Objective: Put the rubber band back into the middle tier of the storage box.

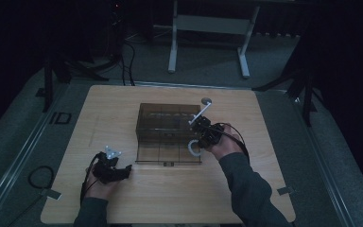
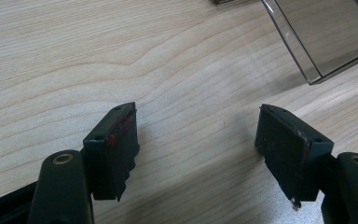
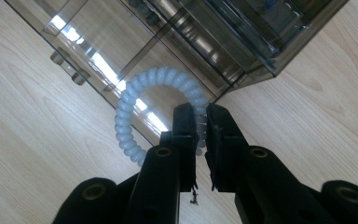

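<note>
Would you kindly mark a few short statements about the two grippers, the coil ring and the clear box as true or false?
1. The right gripper is shut on the pale coil ring. True.
2. The left gripper holds the ring. False: its jaws stand wide apart over bare table.
3. The clear box lies open, its lid folded toward the person. True.
4. The ring lies at the table's far left corner. False: it hangs over the lid's right end, by the right gripper.
</note>
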